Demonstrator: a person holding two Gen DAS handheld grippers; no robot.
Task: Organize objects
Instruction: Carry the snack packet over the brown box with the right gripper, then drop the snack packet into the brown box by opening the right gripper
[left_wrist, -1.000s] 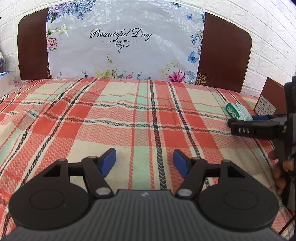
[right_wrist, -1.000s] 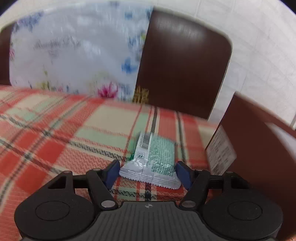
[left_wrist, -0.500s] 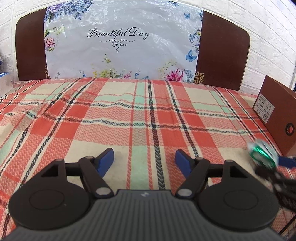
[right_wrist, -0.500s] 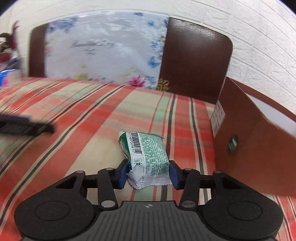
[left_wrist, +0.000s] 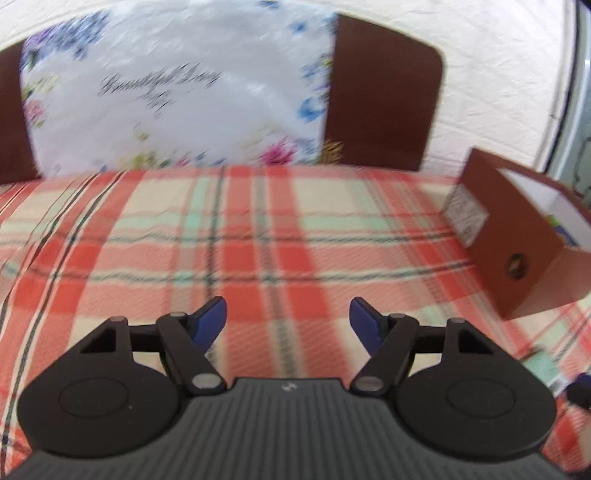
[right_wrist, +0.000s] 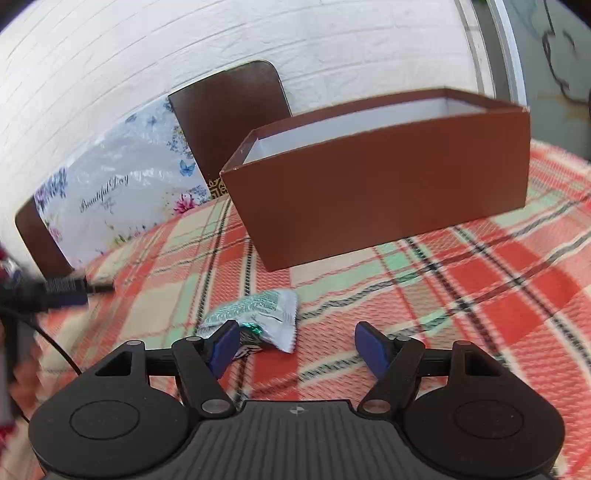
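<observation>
In the right wrist view, a green and white snack packet (right_wrist: 258, 314) lies crumpled on the plaid cloth, against my left pad and well clear of the right one. My right gripper (right_wrist: 297, 341) has its jaws opening and no grip on the packet. Just beyond stands the open brown box (right_wrist: 388, 192) with a white inside. In the left wrist view, my left gripper (left_wrist: 288, 317) hovers open over bare cloth with nothing between its fingers. The brown box (left_wrist: 517, 258) is at its right, and a blurred green patch near the lower right edge may be the packet.
A plaid cloth (left_wrist: 258, 240) covers the surface. Behind it stands a dark brown headboard (left_wrist: 384, 103) with a floral "Beautiful Day" bag (left_wrist: 170, 92) leaning on it. A blurred dark part of my left gripper (right_wrist: 62, 291) shows at the left edge of the right wrist view.
The right gripper closed on the packet, swung right toward the box while rolling, then let go. The packet now sits by its left finger. The left gripper rose and turned toward the box.
</observation>
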